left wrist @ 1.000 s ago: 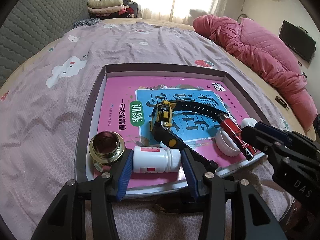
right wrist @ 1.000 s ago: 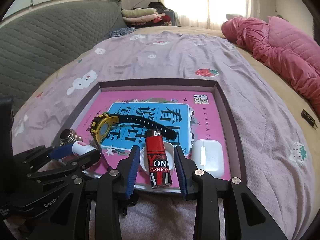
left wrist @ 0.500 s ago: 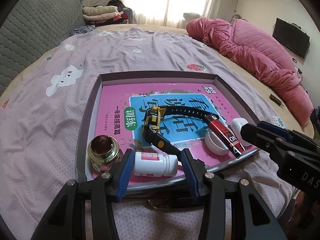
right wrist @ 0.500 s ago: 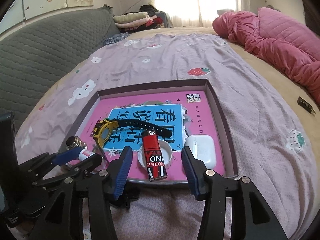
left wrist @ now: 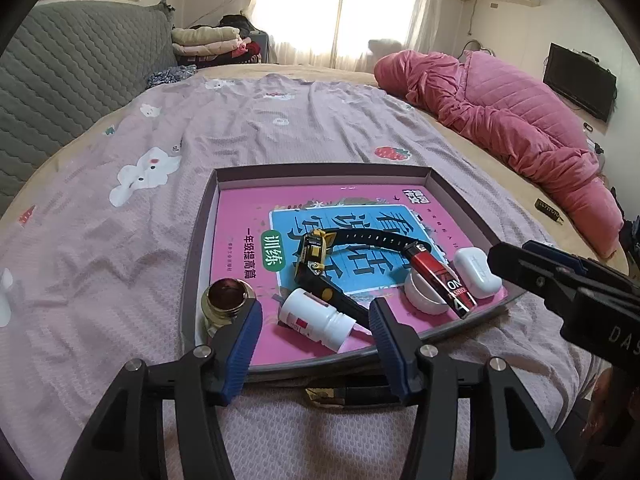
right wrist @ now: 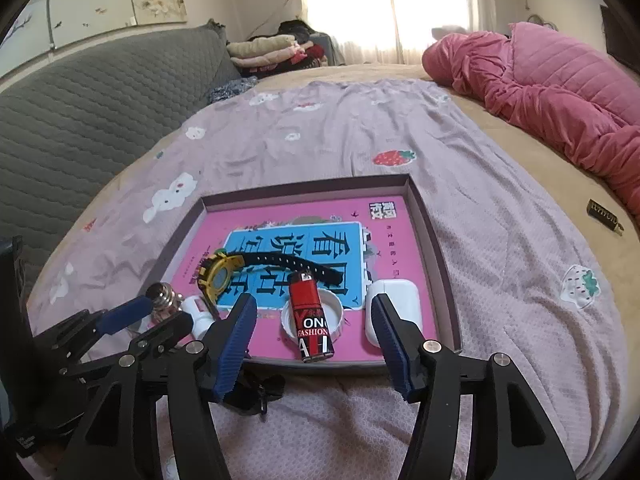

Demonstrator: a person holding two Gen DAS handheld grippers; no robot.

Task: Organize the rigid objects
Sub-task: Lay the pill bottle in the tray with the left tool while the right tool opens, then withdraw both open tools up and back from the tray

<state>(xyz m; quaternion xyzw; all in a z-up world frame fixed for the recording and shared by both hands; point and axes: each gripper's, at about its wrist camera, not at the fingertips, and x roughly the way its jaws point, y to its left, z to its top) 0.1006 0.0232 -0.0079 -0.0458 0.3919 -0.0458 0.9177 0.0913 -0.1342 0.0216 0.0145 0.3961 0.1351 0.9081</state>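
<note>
A shallow grey tray (left wrist: 320, 170) on the bed holds a pink book with several objects on it. A white pill bottle (left wrist: 308, 314) lies on its side between the pads of my left gripper (left wrist: 316, 320). The jaws are opening and the pads stand clear of the bottle. A red lighter (right wrist: 310, 316) rests across a white cap (right wrist: 334, 312) between the pads of my right gripper (right wrist: 313, 304), which is also opening and not touching it. A brass fitting (left wrist: 226, 296), a yellow-and-black watch (left wrist: 316, 246) and a white earbud case (right wrist: 394, 300) also lie in the tray.
The tray sits on a lilac bedspread (left wrist: 240, 120). A pink quilt (left wrist: 500, 120) is heaped at the right, a grey headboard (right wrist: 100, 92) at the left. A small dark object (right wrist: 604, 216) lies on the bed's right edge. Something dark (left wrist: 340, 394) pokes out under the tray's near edge.
Both grippers have widened and drawn back and up from the tray. The left pads have let go of the pill bottle, the right pads have let go of the lighter.
</note>
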